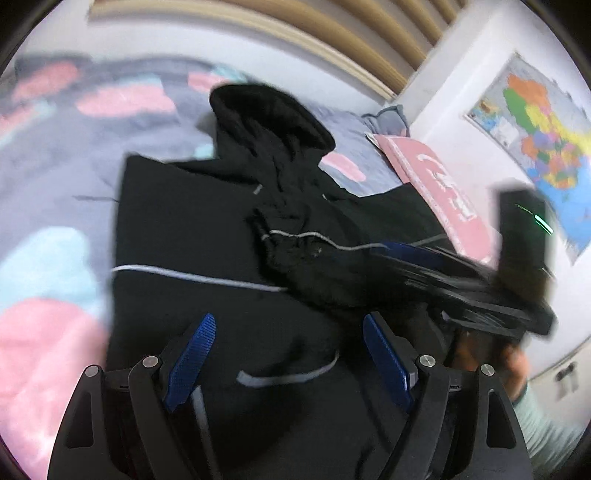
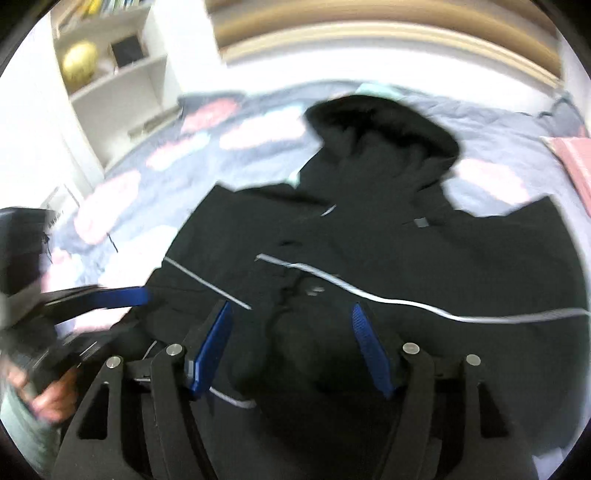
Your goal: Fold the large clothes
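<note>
A black hooded jacket [image 1: 207,221] with thin grey piping lies spread on the bed, its hood [image 1: 266,110] at the far end. In the left wrist view my left gripper [image 1: 290,321] hovers over the jacket's near part, jaws wide apart, nothing pinched. The right gripper [image 1: 424,258] shows there as a blurred shape at the right, over a bunched sleeve. In the right wrist view my right gripper [image 2: 291,308] is open above the jacket [image 2: 443,258], with crumpled black cloth under the gap and the pads clear of it. The left gripper [image 2: 122,295] is at the left edge.
The bed cover [image 1: 55,177] is grey with pink and light blue patches. A pink cushion [image 1: 436,184] lies at the far right by a wall map [image 1: 546,140]. A wooden headboard [image 2: 388,26] runs behind. A white shelf [image 2: 122,85] holds a gold ball [image 2: 79,62]. A hand [image 2: 48,398] grips the left tool.
</note>
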